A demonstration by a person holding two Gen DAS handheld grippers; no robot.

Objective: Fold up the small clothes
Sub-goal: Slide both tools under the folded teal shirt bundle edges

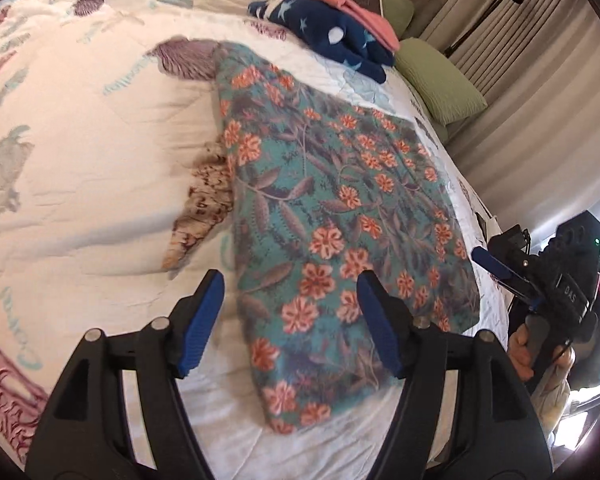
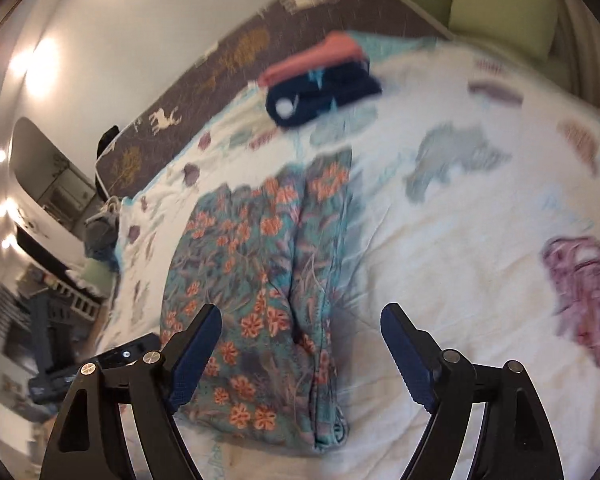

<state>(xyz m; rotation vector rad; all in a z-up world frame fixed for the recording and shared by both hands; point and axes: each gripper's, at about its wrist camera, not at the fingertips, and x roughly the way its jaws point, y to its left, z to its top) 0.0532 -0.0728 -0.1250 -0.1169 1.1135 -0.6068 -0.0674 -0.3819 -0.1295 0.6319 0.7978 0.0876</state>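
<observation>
Lying flat on white quilt (image 1: pixel 100 168), lengthwise: teal floral garment (image 1: pixel 332 208), folded into a long strip, one end near the bed's front edge, the other reaching toward the stacked clothes. Noted on its right side in the right wrist view: a doubled fold running along the length.

Left gripper (image 1: pixel 290 320): jaws spread apart, released, nothing pinched; right blue pad (image 1: pixel 380 332) over the garment's near end, left pad over bare quilt. Contact with the cloth not determinable.

Right gripper (image 2: pixel 300 356): jaws spread wide, released, empty; garment's near end seen between them, toward the left finger.

Seen at the right edge of the left wrist view: the other gripper, gripped by a hand (image 1: pixel 520 352).

Stacked at the far end of the quilt, apart from the floral piece: navy starred garment (image 1: pixel 332 36) with pink garment (image 1: pixel 340 4) beside it. Green pillows (image 1: pixel 440 80) by the curtain (image 1: pixel 540 100).
</observation>
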